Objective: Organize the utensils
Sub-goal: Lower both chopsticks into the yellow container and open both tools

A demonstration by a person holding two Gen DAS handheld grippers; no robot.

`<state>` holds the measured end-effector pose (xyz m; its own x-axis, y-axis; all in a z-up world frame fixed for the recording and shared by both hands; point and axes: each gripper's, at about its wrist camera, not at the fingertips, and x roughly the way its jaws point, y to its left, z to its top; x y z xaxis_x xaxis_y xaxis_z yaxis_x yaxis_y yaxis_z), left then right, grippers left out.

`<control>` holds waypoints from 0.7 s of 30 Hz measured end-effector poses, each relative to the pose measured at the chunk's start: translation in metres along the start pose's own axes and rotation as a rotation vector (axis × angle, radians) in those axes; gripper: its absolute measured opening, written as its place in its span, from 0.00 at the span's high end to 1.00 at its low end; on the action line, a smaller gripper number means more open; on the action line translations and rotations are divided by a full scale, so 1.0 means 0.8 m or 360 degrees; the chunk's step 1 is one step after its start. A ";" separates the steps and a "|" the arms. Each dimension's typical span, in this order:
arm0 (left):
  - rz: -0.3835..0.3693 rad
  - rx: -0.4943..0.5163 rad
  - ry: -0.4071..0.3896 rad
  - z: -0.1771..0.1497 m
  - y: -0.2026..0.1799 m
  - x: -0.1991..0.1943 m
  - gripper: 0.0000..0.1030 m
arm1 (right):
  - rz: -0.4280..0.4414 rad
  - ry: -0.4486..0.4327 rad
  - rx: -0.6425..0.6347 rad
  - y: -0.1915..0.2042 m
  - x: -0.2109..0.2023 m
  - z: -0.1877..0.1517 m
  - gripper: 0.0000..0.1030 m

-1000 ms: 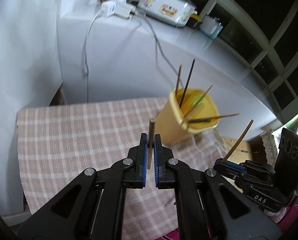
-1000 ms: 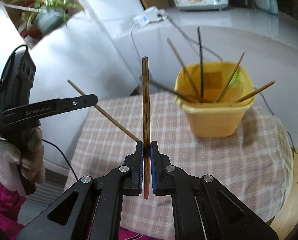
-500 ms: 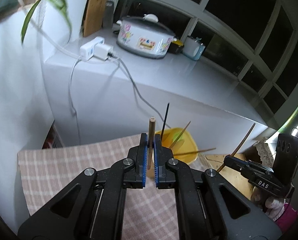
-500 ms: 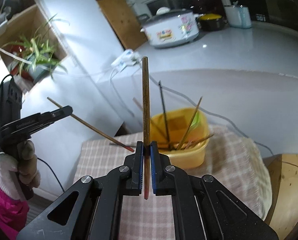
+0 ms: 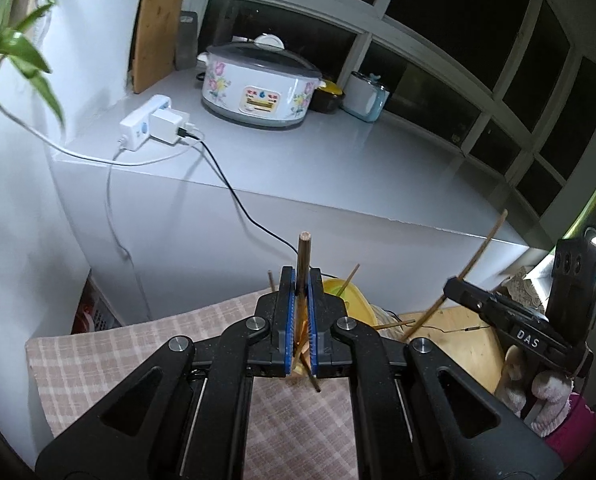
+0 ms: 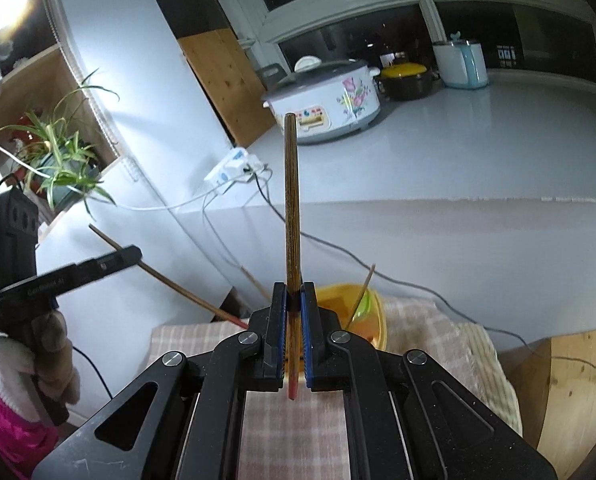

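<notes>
My left gripper [image 5: 301,280] is shut on a brown wooden chopstick [image 5: 304,256] that stands upright between the blue pads. My right gripper [image 6: 293,292] is shut on a second brown chopstick [image 6: 291,200] with a red tip. Both are raised above the checked tablecloth [image 5: 110,352]. A yellow plastic cup [image 6: 352,312] holding several chopsticks stands on the cloth just behind the jaws; in the left wrist view the cup [image 5: 350,300] is mostly hidden. The right gripper [image 5: 454,286] shows at the right of the left wrist view, and the left gripper [image 6: 136,254] at the left of the right wrist view.
A white counter [image 5: 338,160] rises behind the table with a floral rice cooker [image 5: 258,84], a power strip [image 5: 144,124] with cables hanging down, and a blue-and-white container [image 5: 364,90]. A potted plant [image 6: 58,160] sits on a shelf at left. A wooden surface [image 6: 578,380] lies right of the table.
Both grippers have risen and tilted upward with their chopsticks; the yellow cup has dropped low in both views and the counter and window fill more of the frames.
</notes>
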<state>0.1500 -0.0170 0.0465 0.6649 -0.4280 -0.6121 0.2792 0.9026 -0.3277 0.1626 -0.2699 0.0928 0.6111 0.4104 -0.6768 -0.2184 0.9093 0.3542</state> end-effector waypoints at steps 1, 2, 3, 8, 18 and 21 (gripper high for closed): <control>-0.0006 0.0006 0.0008 0.001 -0.003 0.004 0.97 | -0.0007 -0.0006 -0.0005 0.000 0.003 0.002 0.95; -0.0010 0.0012 0.0014 0.001 -0.005 0.007 0.97 | -0.0016 -0.0010 -0.0013 0.000 0.007 0.005 0.95; -0.0015 0.0019 0.0025 0.001 -0.008 0.012 0.97 | -0.0024 -0.0013 -0.0020 0.000 0.011 0.007 0.95; -0.0035 0.0057 0.0076 0.003 -0.023 0.034 0.97 | -0.0066 0.0003 -0.0032 -0.005 0.035 0.012 0.95; -0.0037 0.0102 0.0160 -0.007 -0.036 0.066 0.97 | -0.0116 0.0102 -0.0025 -0.020 0.074 0.002 0.95; -0.0035 0.0111 0.0175 -0.008 -0.038 0.073 0.97 | -0.0126 0.0139 -0.0024 -0.023 0.084 -0.002 0.95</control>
<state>0.1757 -0.0697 0.0158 0.5794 -0.4466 -0.6818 0.3429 0.8925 -0.2932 0.2064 -0.2593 0.0398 0.5583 0.3412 -0.7562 -0.1839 0.9398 0.2882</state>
